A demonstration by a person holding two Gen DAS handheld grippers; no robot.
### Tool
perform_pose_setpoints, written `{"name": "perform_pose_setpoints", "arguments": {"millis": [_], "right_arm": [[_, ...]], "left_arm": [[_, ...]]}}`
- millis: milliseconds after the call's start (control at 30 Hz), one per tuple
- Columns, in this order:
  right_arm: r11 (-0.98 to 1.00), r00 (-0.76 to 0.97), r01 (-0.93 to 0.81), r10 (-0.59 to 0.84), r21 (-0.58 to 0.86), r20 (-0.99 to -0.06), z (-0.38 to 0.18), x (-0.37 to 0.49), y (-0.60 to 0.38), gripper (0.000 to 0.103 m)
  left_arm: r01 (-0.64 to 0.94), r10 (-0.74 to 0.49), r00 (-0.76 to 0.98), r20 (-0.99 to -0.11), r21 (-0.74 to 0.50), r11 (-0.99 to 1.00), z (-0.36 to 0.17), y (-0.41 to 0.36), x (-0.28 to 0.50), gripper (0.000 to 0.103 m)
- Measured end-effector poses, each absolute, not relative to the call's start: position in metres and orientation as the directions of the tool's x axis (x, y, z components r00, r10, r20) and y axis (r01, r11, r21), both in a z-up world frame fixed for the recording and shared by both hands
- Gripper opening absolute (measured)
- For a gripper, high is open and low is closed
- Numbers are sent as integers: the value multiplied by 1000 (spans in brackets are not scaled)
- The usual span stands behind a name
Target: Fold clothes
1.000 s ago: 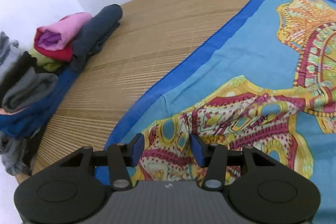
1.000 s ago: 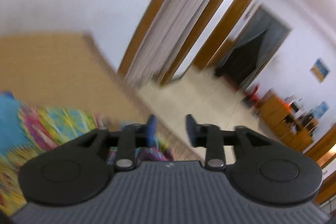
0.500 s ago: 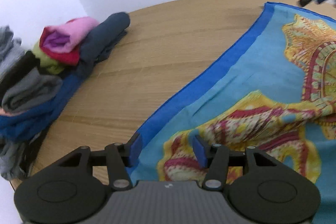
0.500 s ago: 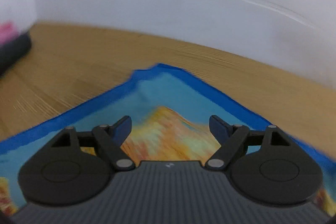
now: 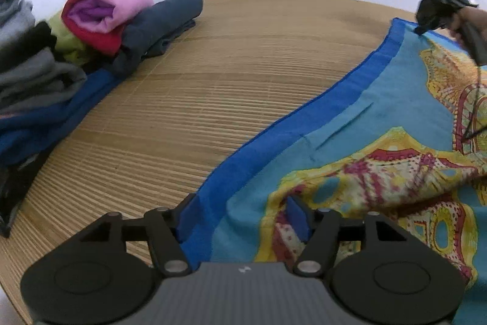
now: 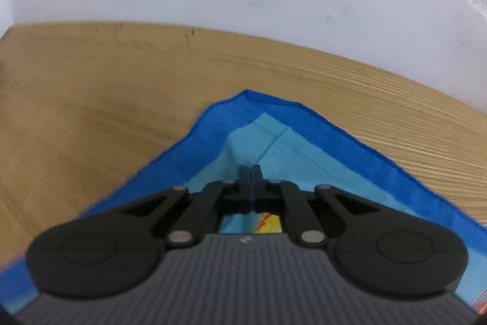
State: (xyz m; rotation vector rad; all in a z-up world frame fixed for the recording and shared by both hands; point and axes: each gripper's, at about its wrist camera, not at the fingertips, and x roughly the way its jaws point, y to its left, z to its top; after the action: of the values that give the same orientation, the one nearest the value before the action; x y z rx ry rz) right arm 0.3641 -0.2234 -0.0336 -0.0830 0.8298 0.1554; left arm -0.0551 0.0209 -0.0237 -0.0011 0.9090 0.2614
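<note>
**Right gripper pinches the far corner of the scarf, left gripper waits open at the near edge**

The scarf (image 5: 380, 124), blue-bordered with a turquoise field and a yellow and red pattern, lies spread on the right part of the wooden table (image 5: 228, 75). It is not flat everywhere: a ridge of bunched cloth runs across the pattern on the near right.

The right gripper (image 6: 251, 172) has its fingers clenched together on the turquoise cloth just behind the far corner of the scarf, and the cloth rises a little in front of them. In the left wrist view the same gripper shows at the far right, with a hand around its handle. The left gripper (image 5: 240, 215) has its fingers released, wide apart, and they straddle the near blue border; nothing is pinched between them.

I judge that the step in hand is to take hold of two points on one side of the scarf. The next move seems to call for the left fingers to close on the border, so that both grippers can lift and carry this side over the rest. The thin cloth may slip or wrinkle, so both holds should be firm.

At the far left a pile of clothes (image 5: 61, 57) lies, grey, navy, pink and green pieces, some rolled. It is well apart from the scarf, and the bare wood between them leaves free way.
</note>
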Motion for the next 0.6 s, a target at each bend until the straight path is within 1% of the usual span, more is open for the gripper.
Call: {"name": "perform_pose_setpoints", "arguments": {"millis": [33,100,133,200,400,467,533,600], "right_arm": [[986,667,-164,126,21,-735,-33,371,-213,3],[984,675,-171,160,59,-720,-35,387,-180,3],[980,678,-185,177,68,-713,-36,395,-161,3],[970,682,-233,213,68,-700,-37,407,-116,3],[928,668,-361,324,88,-670,-40,421,4,3],[902,642,-416,382,116,-665,-43,424,39,3],[889,663,-455,374,47,-648,-46,421,70,3],[885,677,-464,371,23,-636,-45,416,85,4]], "left_arm": [[-224,221,586,-779,106,969,-23,26,-55,66],[-216,250,593,-765,148,965,-22,34,-54,68],[-209,272,598,-754,181,961,-23,37,-54,69],[-212,293,596,-748,205,956,-23,47,-58,73],[-230,338,581,-741,249,941,-22,79,-70,73],[-236,348,573,-742,258,937,-22,84,-75,73],[-241,356,567,-743,264,934,-21,88,-80,73],[-244,356,562,-746,262,934,-20,88,-86,73]]}}
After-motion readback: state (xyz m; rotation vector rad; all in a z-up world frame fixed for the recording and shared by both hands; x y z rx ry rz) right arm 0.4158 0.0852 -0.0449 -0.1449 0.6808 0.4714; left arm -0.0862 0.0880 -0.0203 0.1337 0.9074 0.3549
